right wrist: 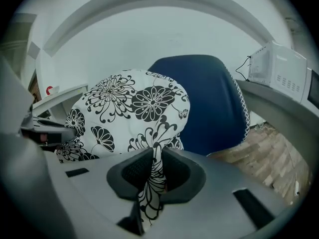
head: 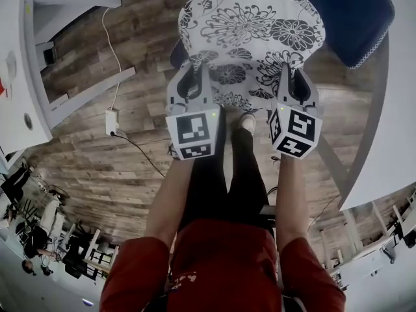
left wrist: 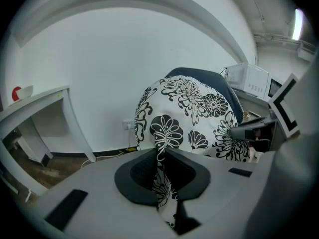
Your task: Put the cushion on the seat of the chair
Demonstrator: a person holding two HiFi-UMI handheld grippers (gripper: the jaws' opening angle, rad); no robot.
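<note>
Black-and-white floral cushion (head: 253, 25) at 12 o'clock, its near hem pinched by your left tongs (head: 197, 70) and right tongs (head: 292, 77), each pressed onto the fabric. Blue chair (head: 354, 12) at 1 o'clock; the cushion hides its seat, so contact cannot be told. Judged stage: cushion at the chair, with settling flat and letting go left. White bench (head: 390, 129) edge crowds 3 o'clock; open floor (head: 117, 194) lies toward 8 o'clock.

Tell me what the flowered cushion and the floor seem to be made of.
The cushion looks like soft printed cloth, matte, perhaps cotton; it folds thin where the left tool and right tool pinch it. The floor looks like matte wood planks, with grain and seams; solid wood or laminate, I cannot tell.
</note>
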